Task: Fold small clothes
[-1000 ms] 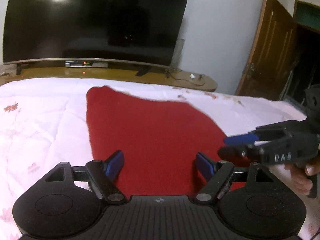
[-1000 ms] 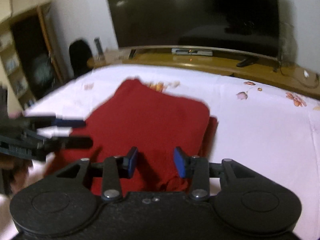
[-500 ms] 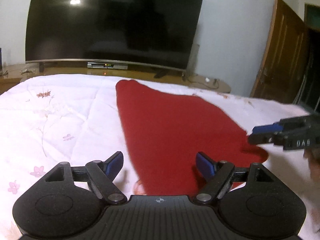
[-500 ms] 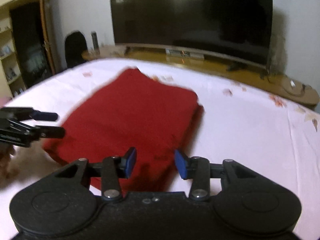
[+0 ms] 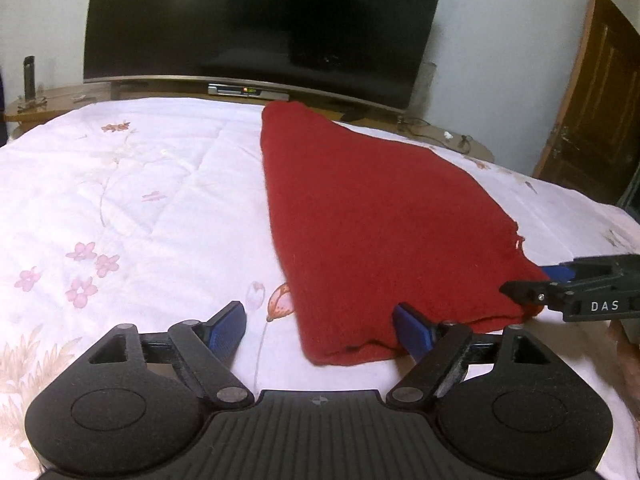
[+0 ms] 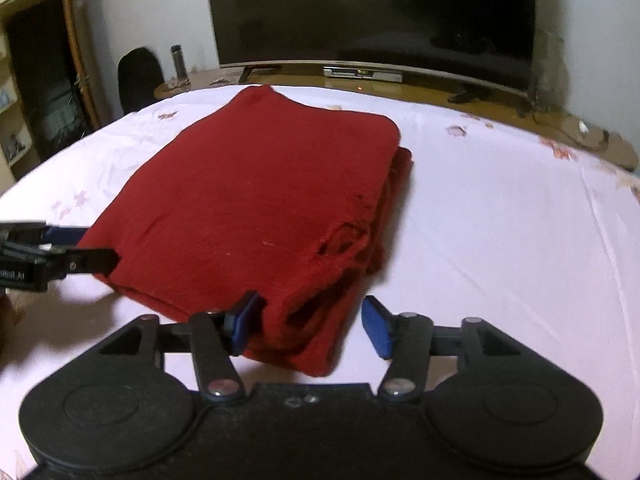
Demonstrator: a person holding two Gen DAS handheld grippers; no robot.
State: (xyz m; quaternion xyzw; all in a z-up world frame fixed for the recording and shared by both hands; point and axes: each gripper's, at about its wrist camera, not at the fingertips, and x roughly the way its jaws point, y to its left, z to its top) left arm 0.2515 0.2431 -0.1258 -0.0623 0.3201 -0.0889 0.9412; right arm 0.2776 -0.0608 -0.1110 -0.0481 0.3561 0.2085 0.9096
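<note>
A red knit garment (image 5: 376,216) lies folded into a thick pad on the white flowered bedspread (image 5: 132,200). My left gripper (image 5: 318,314) stands open over its near left corner, the right pad (image 5: 414,336) against the cloth's front edge. In the right wrist view the same garment (image 6: 256,196) shows loose folds at its near right corner. My right gripper (image 6: 312,302) has that corner between its jaws, which are opening, and the pads do not press it. Each view shows the other gripper at the garment's side: the right gripper (image 5: 528,280) and the left gripper (image 6: 98,245).
A large dark television (image 5: 260,16) on a low wooden stand (image 6: 440,88) runs along the bed's far edge. A wooden door (image 5: 592,100) is at the right. Shelves (image 6: 36,92), a black chair (image 6: 138,76) and a bottle (image 6: 179,60) are at the left.
Both grippers dropped toward the garment's near edge. The left one shifted left onto the near left corner. The right jaws spread wider around the near right corner.
</note>
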